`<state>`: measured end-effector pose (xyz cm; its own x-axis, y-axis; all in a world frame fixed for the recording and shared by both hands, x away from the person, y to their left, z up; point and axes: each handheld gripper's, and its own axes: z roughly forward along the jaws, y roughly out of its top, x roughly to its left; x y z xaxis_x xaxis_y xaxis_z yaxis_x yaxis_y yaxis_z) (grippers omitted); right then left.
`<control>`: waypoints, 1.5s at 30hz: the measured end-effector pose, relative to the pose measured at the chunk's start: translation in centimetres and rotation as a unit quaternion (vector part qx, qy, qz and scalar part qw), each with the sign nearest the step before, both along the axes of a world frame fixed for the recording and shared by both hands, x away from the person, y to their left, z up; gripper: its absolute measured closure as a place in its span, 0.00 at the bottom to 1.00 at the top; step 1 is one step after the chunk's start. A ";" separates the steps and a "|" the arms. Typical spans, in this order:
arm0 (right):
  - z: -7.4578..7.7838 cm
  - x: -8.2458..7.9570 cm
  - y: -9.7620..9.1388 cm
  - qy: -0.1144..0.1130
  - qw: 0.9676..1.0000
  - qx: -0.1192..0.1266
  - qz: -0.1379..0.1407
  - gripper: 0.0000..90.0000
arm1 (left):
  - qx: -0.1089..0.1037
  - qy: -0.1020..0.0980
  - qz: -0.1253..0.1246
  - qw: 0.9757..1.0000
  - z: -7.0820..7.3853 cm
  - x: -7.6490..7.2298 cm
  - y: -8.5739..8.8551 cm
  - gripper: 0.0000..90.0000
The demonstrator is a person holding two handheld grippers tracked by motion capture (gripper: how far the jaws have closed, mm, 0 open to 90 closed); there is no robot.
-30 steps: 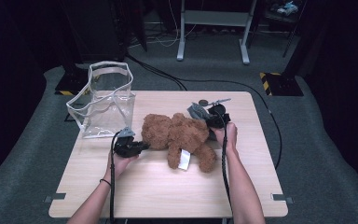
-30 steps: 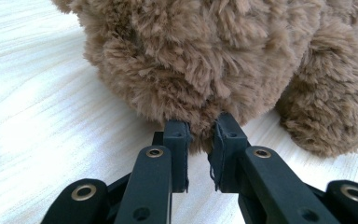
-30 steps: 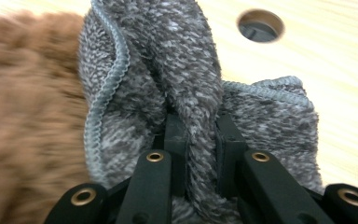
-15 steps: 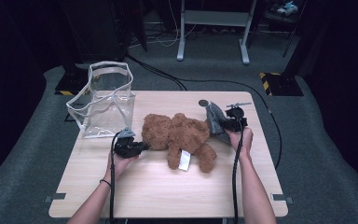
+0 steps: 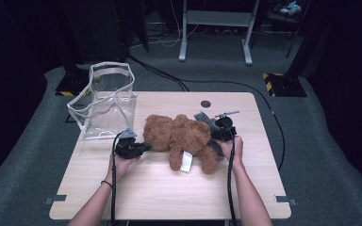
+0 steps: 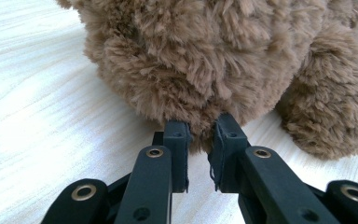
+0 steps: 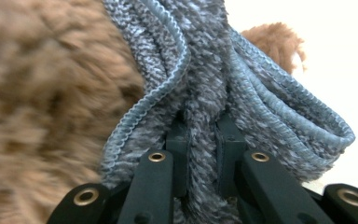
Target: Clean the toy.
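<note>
A brown teddy bear (image 5: 181, 136) lies across the middle of the wooden table (image 5: 160, 193). My left gripper (image 5: 143, 147) is at the bear's left end, shut on a tuft of its fur. In the left gripper view the black jaws (image 6: 200, 137) pinch that brown fur (image 6: 205, 70) just above the tabletop. My right gripper (image 5: 216, 135) is at the bear's right side, shut on a grey knitted cloth (image 5: 202, 117). The right gripper view has the cloth (image 7: 205, 93), edged with blue cord, bunched between the jaws (image 7: 200, 137), with blurred brown fur (image 7: 37, 102) to its left.
A clear plastic bag (image 5: 107, 101) with white trim stands open at the table's back left. A round dark cable hole (image 5: 205, 103) sits near the back edge. A white label (image 5: 185, 162) hangs from the bear. Cables trail from both grippers toward the front edge.
My right gripper, with the grey cloth, swung out to the right and then came back down against the bear's right side. The left gripper and the bear have stayed put.
</note>
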<state>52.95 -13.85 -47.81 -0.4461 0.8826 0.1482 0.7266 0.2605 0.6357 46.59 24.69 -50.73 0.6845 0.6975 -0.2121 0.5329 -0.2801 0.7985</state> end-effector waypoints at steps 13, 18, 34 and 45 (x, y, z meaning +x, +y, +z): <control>-0.5 -0.2 -4.1 0.001 0.994 -0.065 -0.084 0.89 | 0.000 0.001 -0.003 1.000 -0.1 0.1 0.1 0.87; 2.5 -2.6 -3.6 -0.052 0.996 -0.038 -0.054 0.89 | -0.002 0.001 0.001 1.000 0.0 0.0 0.0 0.87; 8.6 -8.0 1.9 -0.134 0.990 -0.022 0.047 0.88 | -0.005 -0.001 0.003 1.000 0.5 0.0 -0.3 0.87; 6.5 -8.0 10.1 -0.137 0.980 -0.059 0.129 0.87 | -0.011 0.002 0.005 1.000 0.8 0.0 -0.7 0.87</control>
<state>44.99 -3.74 -41.33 -0.6657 0.7387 -0.1055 0.4326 0.4972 0.7521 46.59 24.01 -49.96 0.6758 0.7002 -0.2301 0.5395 -0.2572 0.8017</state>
